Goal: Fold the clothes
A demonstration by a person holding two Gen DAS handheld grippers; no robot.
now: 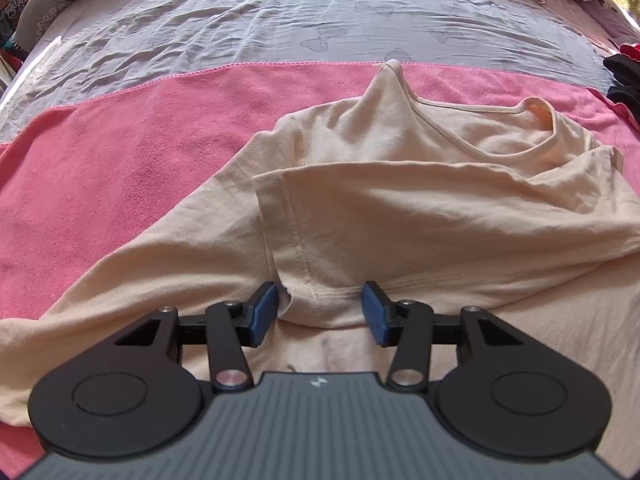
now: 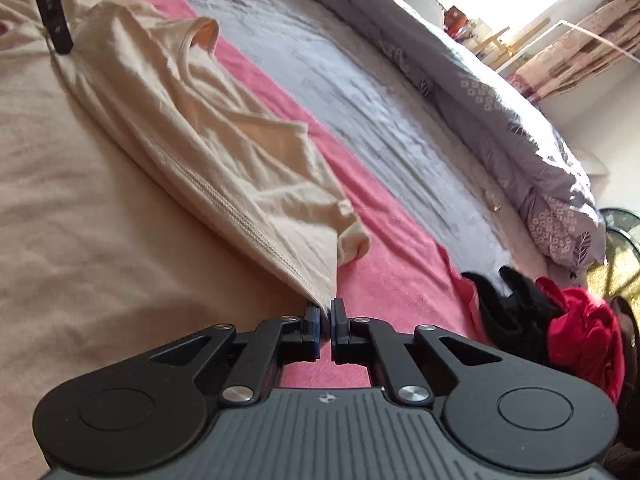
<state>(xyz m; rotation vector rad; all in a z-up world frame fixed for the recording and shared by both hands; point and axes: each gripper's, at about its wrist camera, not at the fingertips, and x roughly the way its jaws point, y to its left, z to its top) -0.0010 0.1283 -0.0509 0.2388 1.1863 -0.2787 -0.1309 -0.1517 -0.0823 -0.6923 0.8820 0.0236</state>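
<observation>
A cream long-sleeved shirt [image 1: 400,200] lies partly folded on a pink towel [image 1: 100,160] on the bed. Its hem is folded up over the body, neckline [image 1: 516,152] at the far right. My left gripper [image 1: 320,312] is open, its blue pads either side of the hem's folded corner, touching the cloth without pinching it. In the right wrist view the shirt [image 2: 200,140] stretches away to the left. My right gripper [image 2: 326,326] is shut on the shirt's hem corner [image 2: 316,284]. The left gripper's dark finger [image 2: 52,8] shows at top left.
A grey-lilac sheet [image 1: 280,20] covers the bed beyond the towel. A floral duvet [image 2: 500,100] is bunched along the far side. Black and red clothes [image 2: 560,328] lie piled at the right edge of the bed. Cluttered furniture [image 2: 520,40] stands behind.
</observation>
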